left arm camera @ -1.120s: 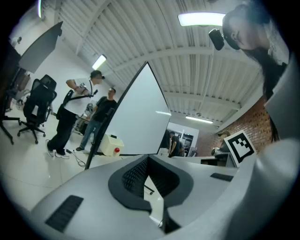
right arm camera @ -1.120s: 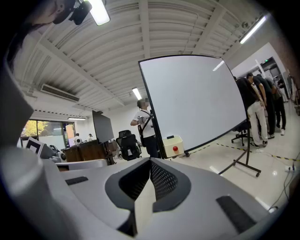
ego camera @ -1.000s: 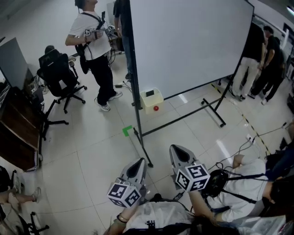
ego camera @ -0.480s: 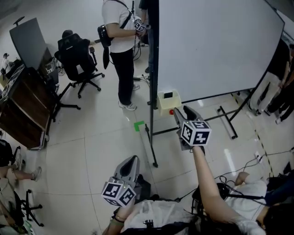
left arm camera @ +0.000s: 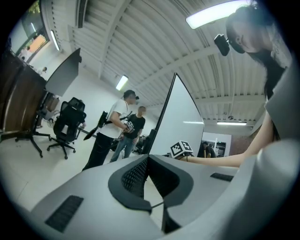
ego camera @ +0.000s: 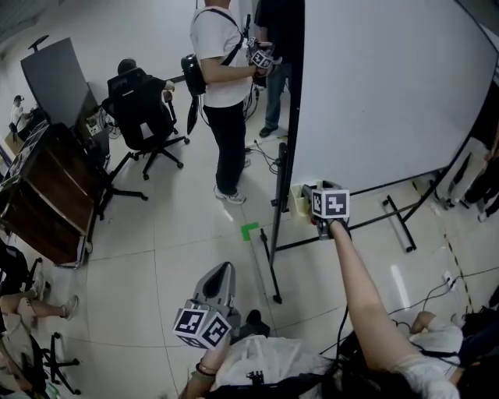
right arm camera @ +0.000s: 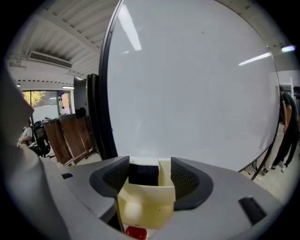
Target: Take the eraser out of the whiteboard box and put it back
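Idling well short of the whiteboard box (right arm camera: pixel 145 206), my left gripper (left arm camera: pixel 148 161) is closed, empty. My right gripper (right arm camera: pixel 150 165) is opening just over the box, pinching nothing. The dark eraser (right arm camera: pixel 143 174) lies inside it; coming in skewed, a jaw could catch the box's wall and shove it.

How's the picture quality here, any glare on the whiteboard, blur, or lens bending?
Head view: evenly lit and sharp, though the lens bows the whiteboard edges and a light streak glints off the floor. Left gripper view: the ceiling lamp is blown out, corners black. Right gripper view: two pale streaks of glare cross the whiteboard, and the cream box up close looks soft.
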`<state>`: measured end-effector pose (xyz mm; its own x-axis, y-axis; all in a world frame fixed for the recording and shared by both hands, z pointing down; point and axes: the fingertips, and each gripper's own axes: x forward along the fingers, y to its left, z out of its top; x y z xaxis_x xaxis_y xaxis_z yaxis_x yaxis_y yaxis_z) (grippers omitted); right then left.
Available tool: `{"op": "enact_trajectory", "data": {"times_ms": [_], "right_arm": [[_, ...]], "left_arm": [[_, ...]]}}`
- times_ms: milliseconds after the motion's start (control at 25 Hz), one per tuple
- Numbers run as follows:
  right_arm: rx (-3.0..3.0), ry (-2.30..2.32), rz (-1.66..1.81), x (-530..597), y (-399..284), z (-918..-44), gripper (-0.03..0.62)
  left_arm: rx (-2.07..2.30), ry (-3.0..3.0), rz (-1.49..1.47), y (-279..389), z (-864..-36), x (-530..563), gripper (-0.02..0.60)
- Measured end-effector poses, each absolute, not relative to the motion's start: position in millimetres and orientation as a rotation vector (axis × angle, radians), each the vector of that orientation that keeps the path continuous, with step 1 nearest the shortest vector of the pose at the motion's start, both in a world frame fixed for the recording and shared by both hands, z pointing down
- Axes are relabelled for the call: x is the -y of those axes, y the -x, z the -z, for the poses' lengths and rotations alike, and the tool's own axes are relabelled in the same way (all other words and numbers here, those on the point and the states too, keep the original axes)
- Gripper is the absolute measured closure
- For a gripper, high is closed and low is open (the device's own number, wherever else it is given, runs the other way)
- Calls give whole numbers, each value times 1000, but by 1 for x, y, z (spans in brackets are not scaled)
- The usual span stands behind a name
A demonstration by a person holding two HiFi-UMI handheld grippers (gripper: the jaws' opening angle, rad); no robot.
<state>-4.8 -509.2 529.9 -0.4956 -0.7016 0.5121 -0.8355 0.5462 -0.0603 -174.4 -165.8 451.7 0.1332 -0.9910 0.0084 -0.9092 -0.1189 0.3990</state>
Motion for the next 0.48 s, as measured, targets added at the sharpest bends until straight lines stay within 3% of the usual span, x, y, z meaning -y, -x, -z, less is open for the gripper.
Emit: {"op": "enact_trajectory", "data": {"times_ms": [80,320,480], "right_arm": [[2361,-1176,-477,514,15,-534,246],[2391,-1047,-526,506,29,-539,232],[2409,-1018,-482,496,37,-540,255]], "left_arm": [[1849,-2111,386,188,-449,182,595],[1786,-2138,390,203,-450,225,594],[1739,-2162,384,202,-452,245,594]]}}
